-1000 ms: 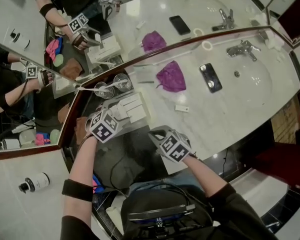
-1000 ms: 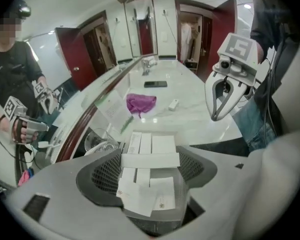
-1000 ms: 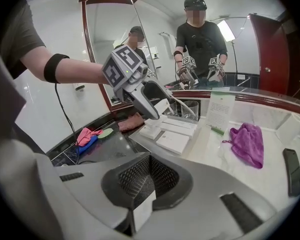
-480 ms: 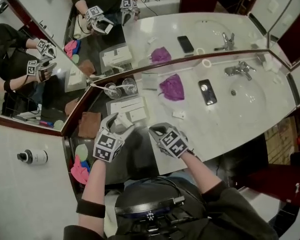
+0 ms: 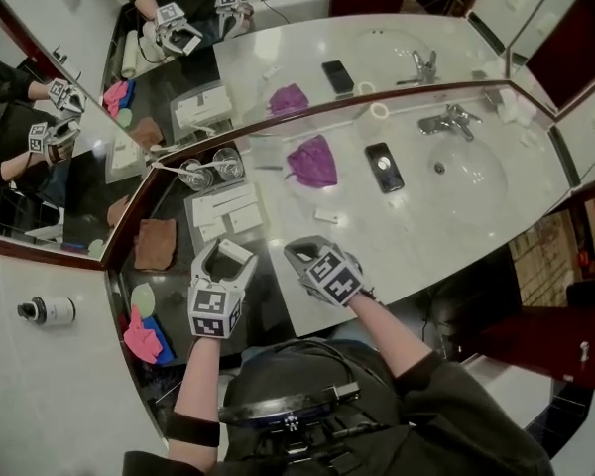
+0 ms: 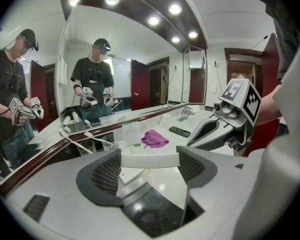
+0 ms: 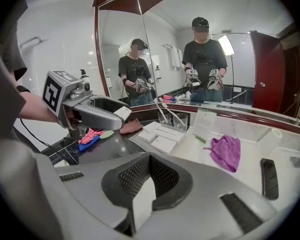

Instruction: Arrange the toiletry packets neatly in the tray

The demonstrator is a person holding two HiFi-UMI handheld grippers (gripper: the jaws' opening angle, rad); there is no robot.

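**Packet in the air, tray just ahead: watch the carry**

Nearest you, the left gripper [image 5: 228, 258] is clamped on a white packet [image 6: 149, 159], jaws spread wide and the pads biting only its two short ends. That is a thin hold. Roll the wrist or ease the squeeze and I'd expect the packet to slip out onto the dark counter [image 5: 268, 315] below it, short of the tray.

Just beside it, the right gripper [image 7: 149, 166] has its jaws together. A pale sliver shows between the pads, and I cannot tell if that is a thin sachet or only the counter behind. With the two tools this close, a careless swing could knock the held packet askew.

Further out sits the tray [image 5: 194, 214], with white packets [image 5: 223, 204] already lying in rows. Come in low and you may shove them out of line.

Right behind the tray stand two glasses [image 5: 226, 164] holding toothbrushes. Overshoot and you could tip one.

Your left forearm runs straight ahead, gripper angled forward and down at the tray, marker cube facing up. The right forearm comes in from the lower right, gripper tilted down and pointing inward.
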